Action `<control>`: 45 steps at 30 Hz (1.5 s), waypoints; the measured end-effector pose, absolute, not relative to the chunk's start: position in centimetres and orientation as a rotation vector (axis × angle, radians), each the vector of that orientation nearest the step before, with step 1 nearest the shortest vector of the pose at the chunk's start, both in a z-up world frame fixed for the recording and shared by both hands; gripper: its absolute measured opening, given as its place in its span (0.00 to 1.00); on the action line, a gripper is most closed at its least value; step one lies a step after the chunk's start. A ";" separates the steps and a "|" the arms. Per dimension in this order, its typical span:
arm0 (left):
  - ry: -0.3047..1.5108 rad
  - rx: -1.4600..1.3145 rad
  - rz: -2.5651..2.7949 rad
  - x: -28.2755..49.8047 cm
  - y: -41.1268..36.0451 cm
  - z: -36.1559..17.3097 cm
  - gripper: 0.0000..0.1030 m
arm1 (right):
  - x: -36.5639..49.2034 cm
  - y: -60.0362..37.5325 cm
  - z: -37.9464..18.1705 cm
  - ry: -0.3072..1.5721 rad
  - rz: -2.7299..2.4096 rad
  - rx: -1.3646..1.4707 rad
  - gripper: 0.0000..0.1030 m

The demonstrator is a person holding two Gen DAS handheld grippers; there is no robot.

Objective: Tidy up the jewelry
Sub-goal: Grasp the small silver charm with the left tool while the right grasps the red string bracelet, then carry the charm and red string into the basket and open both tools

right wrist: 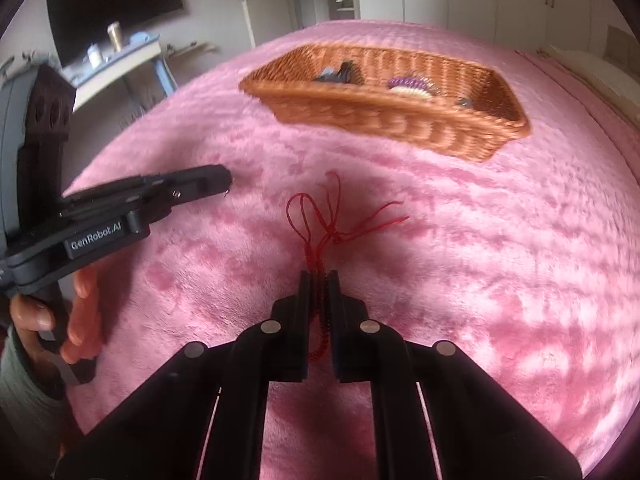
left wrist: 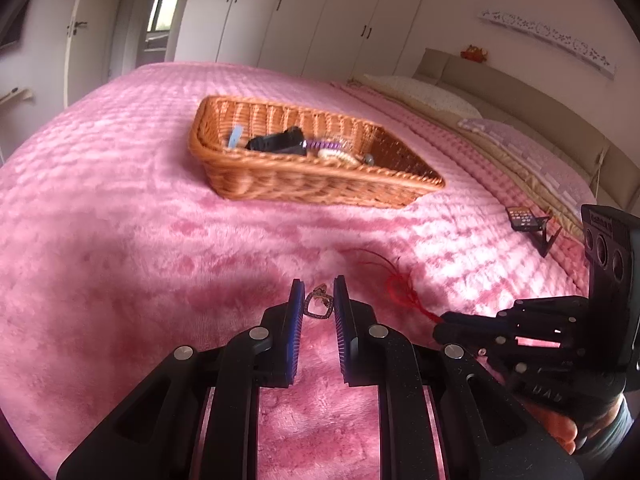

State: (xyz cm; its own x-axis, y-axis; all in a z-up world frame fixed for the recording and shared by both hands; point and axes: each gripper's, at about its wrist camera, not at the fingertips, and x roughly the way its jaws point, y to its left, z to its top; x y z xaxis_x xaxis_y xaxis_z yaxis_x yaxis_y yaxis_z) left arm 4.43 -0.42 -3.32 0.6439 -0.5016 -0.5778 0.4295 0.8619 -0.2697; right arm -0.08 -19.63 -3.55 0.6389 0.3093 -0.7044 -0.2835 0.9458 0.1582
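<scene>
My left gripper (left wrist: 318, 294) is closed on a small square-framed earring (left wrist: 319, 305) and holds it low over the pink blanket; it also shows from the side in the right wrist view (right wrist: 224, 184). My right gripper (right wrist: 319, 280) is shut on a red beaded string bracelet (right wrist: 320, 220), whose loose cords trail forward on the blanket. In the left wrist view the bracelet (left wrist: 400, 284) lies just right of the left gripper, with the right gripper (left wrist: 440, 322) at its end. A wicker basket (left wrist: 320, 184) sits farther back with several accessories inside; it also shows in the right wrist view (right wrist: 384, 120).
The bed's pink blanket (left wrist: 140, 240) spreads all around. A black remote (left wrist: 522, 218) and a small stand lie near the pillows (left wrist: 520, 144) at the right. A desk with cups (right wrist: 116, 56) stands beyond the bed's left edge.
</scene>
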 end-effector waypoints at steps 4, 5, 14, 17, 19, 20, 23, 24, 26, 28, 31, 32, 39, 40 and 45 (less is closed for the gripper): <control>0.654 -0.118 -0.536 3.9 -0.4 -1.9 0.13 | -0.5 -21.2 -1.1 0.755 0.327 0.088 0.06; 0.639 -0.117 -0.539 3.8 -0.4 -1.2 0.13 | -0.6 -21.7 -0.1 0.730 0.319 0.099 0.06; 0.487 -0.097 -0.584 5.8 -2.1 6.0 0.13 | 2.6 -23.9 7.9 0.545 0.272 0.124 0.06; 0.458 -0.100 -0.591 8.1 -3.0 7.8 0.13 | 5.6 -24.3 9.1 0.524 0.260 0.132 0.06; 0.456 -0.112 -0.598 9.9 -3.6 8.3 0.13 | 7.7 -24.3 9.4 0.525 0.250 0.134 0.06; 0.461 -0.119 -0.598 11.1 -4.0 8.4 0.13 | 9.3 -24.4 9.4 0.533 0.247 0.141 0.06; 0.483 -0.132 -0.598 14.4 -5.1 7.9 0.13 | 12.6 -24.4 8.8 0.561 0.236 0.147 0.06; 0.491 -0.135 -0.596 15.2 -5.4 7.6 0.13 | 13.7 -24.5 8.4 0.570 0.224 0.143 0.06; 0.514 -0.142 -0.591 16.9 -6.0 6.8 0.13 | 15.7 -24.6 7.5 0.593 0.217 0.151 0.06; 0.547 -0.156 -0.584 18.6 -6.9 5.6 0.13 | 17.9 -25.4 6.5 0.628 0.202 0.174 0.06; 0.589 -0.160 -0.578 20.1 -7.7 3.6 0.13 | 20.3 -26.4 4.7 0.694 0.197 0.221 0.06; 0.600 -0.163 -0.579 20.4 -7.9 3.1 0.13 | 20.8 -26.5 4.0 0.713 0.187 0.223 0.06; 0.658 -0.136 -0.578 21.5 -9.0 0.6 0.13 | 22.2 -26.7 1.6 0.776 0.175 0.221 0.06; 0.670 -0.139 -0.577 21.7 -9.0 0.3 0.13 | 22.2 -26.7 1.4 0.778 0.176 0.225 0.06; 0.699 -0.139 -0.573 21.8 -9.0 -0.5 0.14 | 22.3 -26.8 1.3 0.782 0.167 0.226 0.07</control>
State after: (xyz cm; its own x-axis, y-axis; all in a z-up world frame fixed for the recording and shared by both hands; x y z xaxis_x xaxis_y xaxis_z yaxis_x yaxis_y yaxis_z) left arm 21.84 -9.00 -0.52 0.6192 -0.5419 -0.5683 0.4514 0.8378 -0.3071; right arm 22.28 -26.84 1.30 0.6981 0.2317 -0.6775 -0.0649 0.9628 0.2624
